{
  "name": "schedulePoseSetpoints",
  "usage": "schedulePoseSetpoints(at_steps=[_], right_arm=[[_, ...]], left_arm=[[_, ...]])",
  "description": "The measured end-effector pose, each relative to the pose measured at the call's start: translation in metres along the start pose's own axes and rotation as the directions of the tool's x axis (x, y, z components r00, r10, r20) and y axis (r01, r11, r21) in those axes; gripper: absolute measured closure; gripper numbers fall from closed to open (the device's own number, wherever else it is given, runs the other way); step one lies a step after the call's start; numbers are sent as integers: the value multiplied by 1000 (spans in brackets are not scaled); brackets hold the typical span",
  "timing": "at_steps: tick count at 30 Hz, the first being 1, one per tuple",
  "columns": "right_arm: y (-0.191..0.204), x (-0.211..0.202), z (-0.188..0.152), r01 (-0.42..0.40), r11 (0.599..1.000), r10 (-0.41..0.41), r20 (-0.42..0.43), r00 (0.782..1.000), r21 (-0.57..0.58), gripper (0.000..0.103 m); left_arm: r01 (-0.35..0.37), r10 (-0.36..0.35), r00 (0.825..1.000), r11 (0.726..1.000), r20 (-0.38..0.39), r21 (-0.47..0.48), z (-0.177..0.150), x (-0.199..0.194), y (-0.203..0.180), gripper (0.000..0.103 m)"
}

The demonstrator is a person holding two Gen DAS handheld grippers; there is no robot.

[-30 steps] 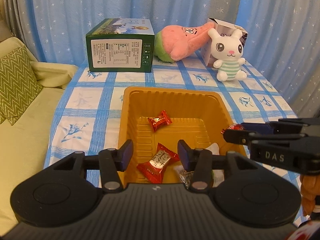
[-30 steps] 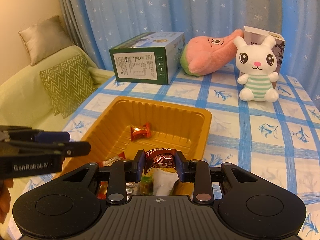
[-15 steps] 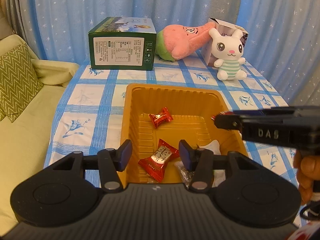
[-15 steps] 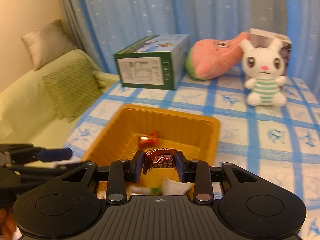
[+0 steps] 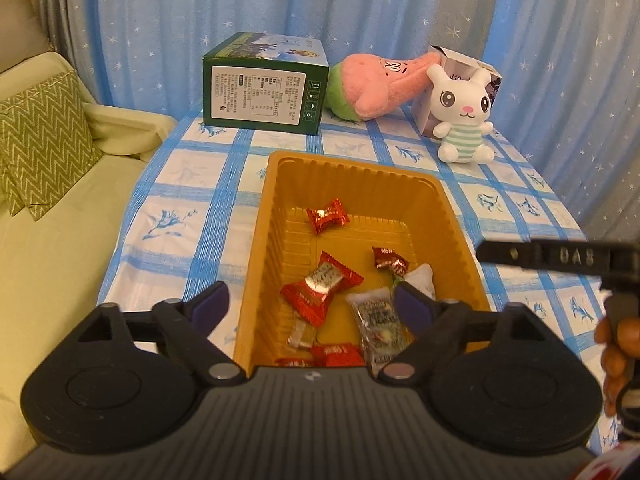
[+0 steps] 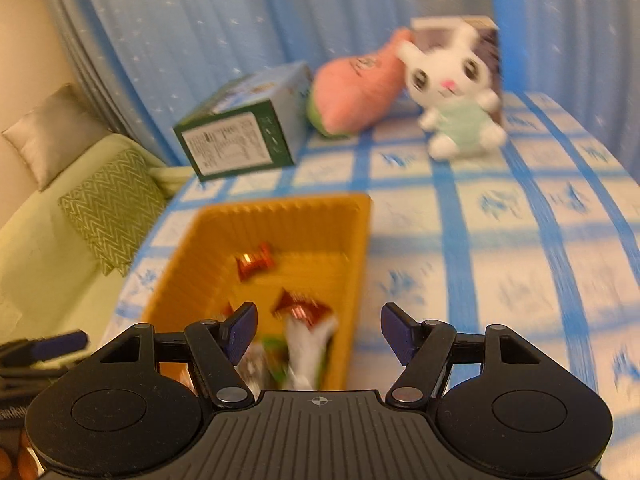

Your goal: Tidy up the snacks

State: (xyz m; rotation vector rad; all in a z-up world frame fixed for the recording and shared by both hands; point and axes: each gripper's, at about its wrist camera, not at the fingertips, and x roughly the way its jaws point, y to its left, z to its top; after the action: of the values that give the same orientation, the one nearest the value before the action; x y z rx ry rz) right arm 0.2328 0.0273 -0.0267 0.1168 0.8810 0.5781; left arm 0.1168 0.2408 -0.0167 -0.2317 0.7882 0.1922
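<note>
Left gripper point(image 5: 308, 304): jaws opening, now spread wide, nothing pinched. It hangs over the near end of the orange tray point(image 5: 256, 256), left finger outside the tray's left wall, right finger over the snacks at the near right.

Right gripper point(image 6: 318, 328): jaws opening too, well apart, nothing between the pads. It sits over the tray's near right corner; its right finger is past the right wall, over the tablecloth point(image 6: 520, 264). Right-wrist view is motion-blurred, so fine detail there is unreliable.

Snacks are all in the tray, none on the cloth:
- small red candy point(image 5: 327, 215) alone on the tray floor toward the far end, also seen at point(image 6: 256, 266)
- large red packet point(image 5: 322, 287) mid-floor, left of centre
- dark red wrapped candy point(image 5: 390, 260) toward the right wall, touching a white packet point(image 5: 420, 280)
- clear packet point(image 5: 378, 320) near end, partly under the left gripper's right finger
- more red wrappers point(image 5: 338, 354) and a small clear one at the near wall, partly hidden by the gripper body

The tray sits in the middle of the table, long axis running near to far. At the table's far edge: green box point(image 5: 266, 90) left, pink plush point(image 5: 376, 82) centre, white bunny plush point(image 5: 462, 118) right, against a small carton point(image 5: 460, 64). Sofa with a zigzag cushion point(image 5: 40, 136) is off the table's left edge.
</note>
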Motion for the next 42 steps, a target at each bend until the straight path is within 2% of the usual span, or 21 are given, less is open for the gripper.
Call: schedulePoseSetpoints(at_steps=[4, 8, 10, 13, 25, 28, 42], right_arm=[[-5, -19, -21, 12, 1000, -12, -17, 1000, 11, 35], [-5, -41, -33, 11, 1000, -11, -17, 1000, 23, 34], [-3, -53, -39, 11, 1000, -11, -9, 1000, 17, 23], [1, -72, -46, 33, 999, -33, 12, 999, -2, 17], [0, -127, -80, 106, 994, -106, 16, 994, -16, 14], [-4, -140, -86, 119, 993, -119, 14, 993, -1, 14], [4, -182, -109, 109, 994, -109, 19, 994, -9, 14]], left_arm=[[-17, 18, 1000, 1000, 3, -13, -9, -13, -7, 3], [-25, 25, 1000, 1000, 9, -12, -16, -29, -15, 0], [-27, 27, 1000, 1000, 4, -11, -19, -37, -19, 0], [-16, 16, 1000, 1000, -1, -26, -25, -49, -23, 0], [4, -4, 1000, 1000, -6, -16, -58, -96, -47, 0], [-15, 15, 1000, 1000, -7, -13, -64, -107, -52, 0], [-62, 62, 998, 998, 14, 10, -78, -146, -67, 0]])
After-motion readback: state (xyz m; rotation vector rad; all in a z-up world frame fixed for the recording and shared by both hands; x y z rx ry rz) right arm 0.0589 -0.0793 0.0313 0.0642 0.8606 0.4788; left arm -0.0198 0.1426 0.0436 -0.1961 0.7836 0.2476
